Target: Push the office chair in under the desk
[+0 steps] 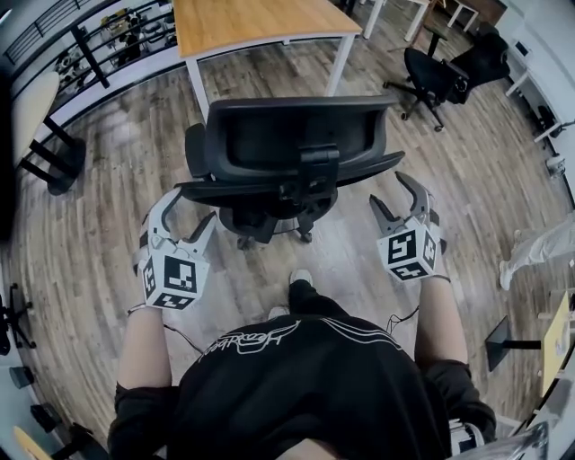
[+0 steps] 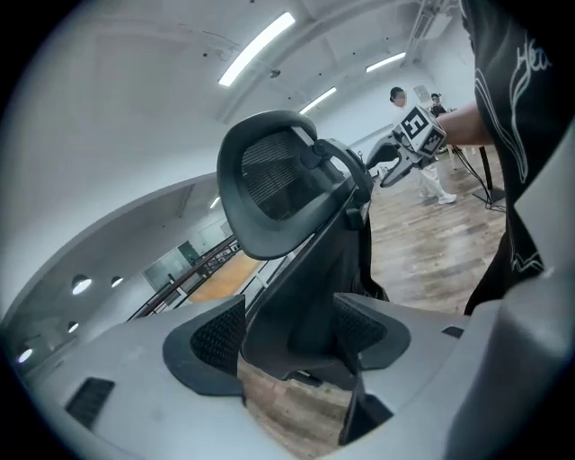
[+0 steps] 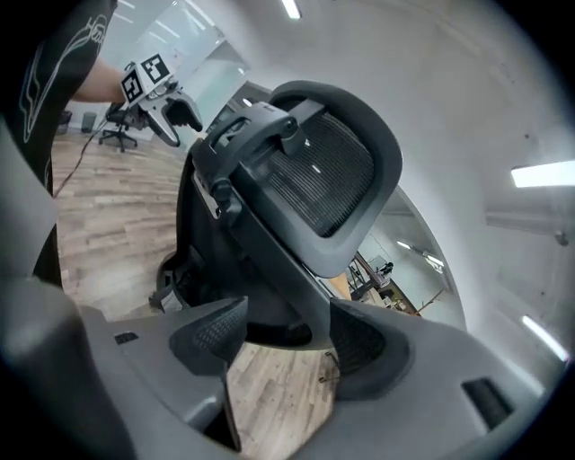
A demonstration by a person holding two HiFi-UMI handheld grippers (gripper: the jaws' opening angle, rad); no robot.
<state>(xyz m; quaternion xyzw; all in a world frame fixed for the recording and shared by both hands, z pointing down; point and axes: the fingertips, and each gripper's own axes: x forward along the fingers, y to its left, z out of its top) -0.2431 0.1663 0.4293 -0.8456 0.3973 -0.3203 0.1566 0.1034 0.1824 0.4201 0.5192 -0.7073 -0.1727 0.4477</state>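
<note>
Looks like the push itself isn't started yet, this is the lining-up bit. The office chair (image 1: 287,148) is parked well short of the desk (image 1: 260,22), backrest turned toward the person, with a stretch of bare wood floor (image 1: 108,225) between the seat and the desk. Nothing is tucked under anything.

The left gripper (image 1: 190,208) is held just beside the backrest's lower left edge and the right gripper (image 1: 389,190) just beside its lower right edge, so the chair back is bracketed between the two sets of fingers. Both pairs of fingers are spread wide. In the left gripper view the backrest frame is lined up with the gap, just ahead of the fingertips, and it's the same story in the right gripper view. No pad is pressed on the frame in either, so nothing is gripped. Whether a fingertip is brushing the plastic can't be told.

Next move, as judged from here: the backrest edges need to be clamped or simply leaned on, evenly from both sides. Then the chair gets rolled straight ahead of the fingers, into the gap between the white desk legs (image 1: 340,63). Uneven pressure will probably be punished, since casters swivel and the chair could be spun off sideways.
</note>
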